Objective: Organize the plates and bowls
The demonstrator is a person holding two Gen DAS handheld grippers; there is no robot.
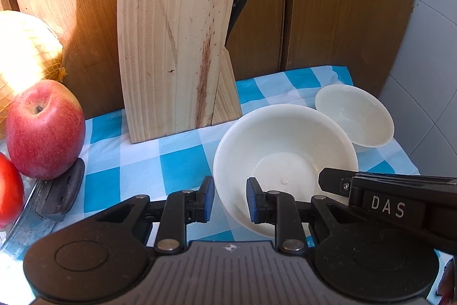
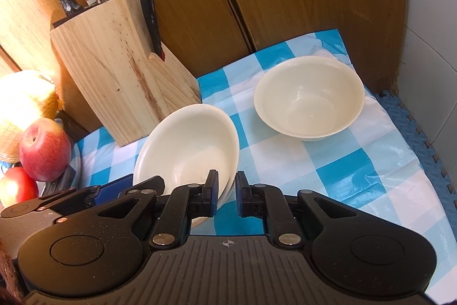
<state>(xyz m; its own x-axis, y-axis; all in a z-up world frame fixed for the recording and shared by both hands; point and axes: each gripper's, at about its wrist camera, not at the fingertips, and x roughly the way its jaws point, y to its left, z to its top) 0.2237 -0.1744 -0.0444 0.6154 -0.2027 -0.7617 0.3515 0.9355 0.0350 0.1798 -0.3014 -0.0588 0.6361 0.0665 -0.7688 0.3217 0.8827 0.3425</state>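
Observation:
A cream bowl [image 1: 285,150] [image 2: 188,145] sits tilted on the blue-and-white checked cloth, near both grippers. My left gripper [image 1: 230,200] is open with the bowl's left rim between its jaws. My right gripper [image 2: 227,195] is open with the bowl's right rim between its jaws; one finger [image 1: 337,182] shows in the left wrist view over the bowl's right side. A second cream bowl [image 2: 310,97] stands upright farther back right; it also shows in the left wrist view [image 1: 355,116].
A wooden knife block [image 1: 177,47] [image 2: 122,82] with knives stands at the back left against wooden cabinet doors. A red apple [image 1: 44,130] [image 2: 44,149], a tomato [image 2: 17,186] and a netted yellow fruit [image 1: 25,53] lie left. A white tiled wall [image 2: 428,47] and a blue foam mat [image 2: 422,139] border the right.

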